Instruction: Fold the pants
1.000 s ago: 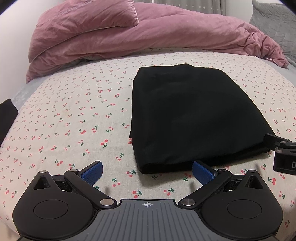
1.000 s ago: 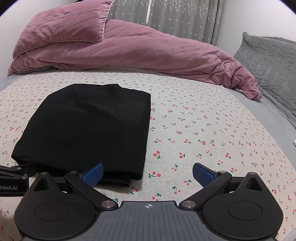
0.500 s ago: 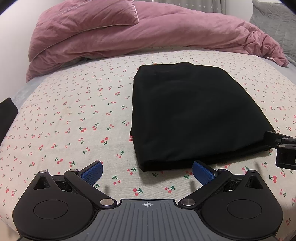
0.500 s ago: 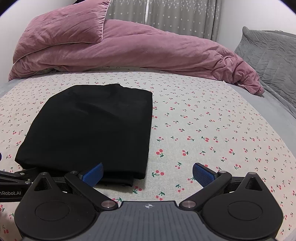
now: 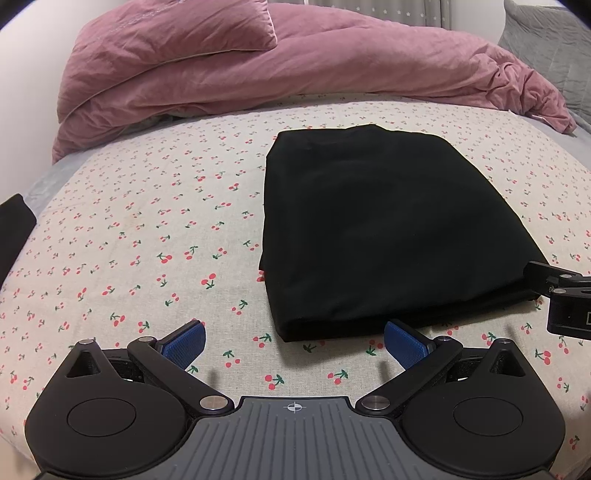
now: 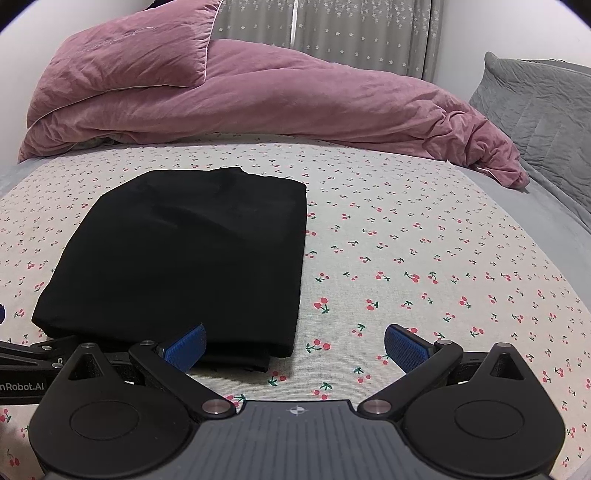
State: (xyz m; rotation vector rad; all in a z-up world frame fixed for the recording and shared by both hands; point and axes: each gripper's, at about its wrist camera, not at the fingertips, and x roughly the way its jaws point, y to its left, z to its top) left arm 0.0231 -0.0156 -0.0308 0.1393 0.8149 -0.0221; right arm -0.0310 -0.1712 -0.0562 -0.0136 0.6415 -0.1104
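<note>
Pants [image 5: 388, 229] solid black. Bed sheet [image 5: 147, 229] off-white with red cherry print, green stems. Duvet [image 6: 295, 99] and pillow [image 6: 129, 51] dusty pink. Curtain [image 6: 332, 33] grey with pale stars. Tongs black, blue pads [image 5: 183, 347].

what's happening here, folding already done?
Looks done or nearly so. The black pants lie folded into a compact rectangle on the cherry-print bedsheet. A person holds both tools at its near edge: left tool and right tool are open and hold nothing. A pink duvet is bunched up at the far side.
</note>
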